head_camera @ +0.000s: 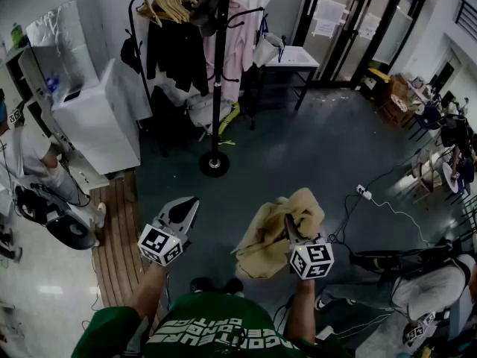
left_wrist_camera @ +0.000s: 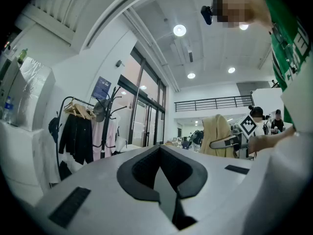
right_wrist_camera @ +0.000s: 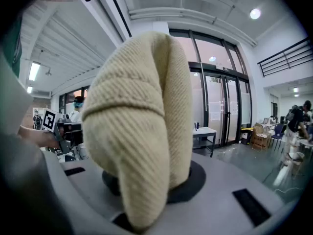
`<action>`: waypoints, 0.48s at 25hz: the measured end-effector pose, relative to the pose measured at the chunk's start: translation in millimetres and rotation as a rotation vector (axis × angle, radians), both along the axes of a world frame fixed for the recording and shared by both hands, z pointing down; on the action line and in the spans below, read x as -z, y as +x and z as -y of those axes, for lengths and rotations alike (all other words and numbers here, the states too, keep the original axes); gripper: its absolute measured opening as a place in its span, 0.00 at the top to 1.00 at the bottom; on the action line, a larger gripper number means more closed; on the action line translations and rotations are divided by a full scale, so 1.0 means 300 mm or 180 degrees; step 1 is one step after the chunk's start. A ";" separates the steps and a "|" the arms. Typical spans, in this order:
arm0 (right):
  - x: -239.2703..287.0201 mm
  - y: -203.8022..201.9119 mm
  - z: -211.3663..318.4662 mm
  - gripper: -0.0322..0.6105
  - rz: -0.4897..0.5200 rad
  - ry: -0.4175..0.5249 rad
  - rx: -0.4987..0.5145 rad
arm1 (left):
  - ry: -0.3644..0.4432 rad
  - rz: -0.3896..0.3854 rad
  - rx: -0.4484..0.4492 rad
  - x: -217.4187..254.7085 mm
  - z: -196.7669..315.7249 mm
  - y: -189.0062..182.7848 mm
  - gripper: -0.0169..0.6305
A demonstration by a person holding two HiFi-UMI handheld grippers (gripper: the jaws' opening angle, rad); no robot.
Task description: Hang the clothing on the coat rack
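A black coat rack (head_camera: pixel 217 73) stands on the grey floor ahead of me, its round base (head_camera: pixel 215 163) well beyond both grippers; it also shows far off in the left gripper view (left_wrist_camera: pixel 106 126). My right gripper (head_camera: pixel 288 226) is shut on a beige knitted garment (head_camera: pixel 272 233), which hangs bunched around its jaws. In the right gripper view the knit (right_wrist_camera: pixel 142 111) fills the middle and hides the jaws of the right gripper (right_wrist_camera: pixel 151 180). My left gripper (head_camera: pixel 189 203) is to the left of the garment, shut and holding nothing (left_wrist_camera: pixel 159 155). The garment (left_wrist_camera: pixel 216 133) also appears in the left gripper view.
A dark jacket (head_camera: pixel 177 51) and a pink garment (head_camera: pixel 231 43) hang near the rack's top. A white cabinet (head_camera: pixel 97 118) and a wooden platform (head_camera: pixel 123 230) are at the left, a white table (head_camera: pixel 298 57) behind. Cables (head_camera: pixel 373 200) cross the floor at the right. People sit at left (head_camera: pixel 37 155) and lower right (head_camera: pixel 432 289).
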State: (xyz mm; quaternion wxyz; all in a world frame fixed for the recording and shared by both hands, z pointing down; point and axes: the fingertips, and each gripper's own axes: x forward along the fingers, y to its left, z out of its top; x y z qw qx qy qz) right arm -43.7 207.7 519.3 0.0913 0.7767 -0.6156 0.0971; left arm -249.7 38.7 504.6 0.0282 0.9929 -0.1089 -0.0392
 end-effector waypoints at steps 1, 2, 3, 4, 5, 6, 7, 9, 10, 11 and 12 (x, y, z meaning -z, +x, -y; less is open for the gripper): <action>-0.002 0.002 -0.005 0.80 0.0003 -0.0003 0.0004 | -0.0014 0.0001 0.0001 -0.002 -0.005 0.003 0.97; -0.003 0.004 -0.010 0.80 0.0006 -0.0005 0.0007 | -0.0025 0.0003 0.0003 -0.003 -0.010 0.006 0.97; -0.005 0.008 -0.014 0.80 0.0009 -0.0007 0.0008 | -0.0033 0.0004 0.0005 -0.005 -0.014 0.010 0.97; -0.008 0.014 -0.017 0.80 0.0012 -0.0010 0.0008 | -0.0038 0.0006 0.0008 -0.007 -0.018 0.016 0.97; -0.012 0.020 -0.021 0.80 0.0015 -0.0013 0.0007 | -0.0041 0.0008 0.0010 -0.010 -0.022 0.022 0.97; -0.015 0.027 -0.026 0.80 0.0019 -0.0017 0.0009 | -0.0046 0.0012 0.0014 -0.014 -0.028 0.029 0.97; -0.019 0.033 -0.030 0.80 0.0023 -0.0020 0.0013 | -0.0051 0.0021 0.0021 -0.018 -0.034 0.034 0.97; -0.027 0.045 -0.036 0.80 0.0039 -0.0016 0.0020 | -0.0066 0.0047 0.0043 -0.026 -0.043 0.044 0.97; -0.030 0.052 -0.040 0.80 0.0050 -0.0012 0.0019 | -0.0074 0.0062 0.0051 -0.030 -0.046 0.050 0.97; -0.034 0.061 -0.046 0.80 0.0062 -0.0006 0.0015 | -0.0079 0.0078 0.0054 -0.034 -0.052 0.059 0.97; -0.036 0.072 -0.053 0.80 0.0072 -0.0001 0.0012 | -0.0082 0.0093 0.0054 -0.038 -0.059 0.071 0.97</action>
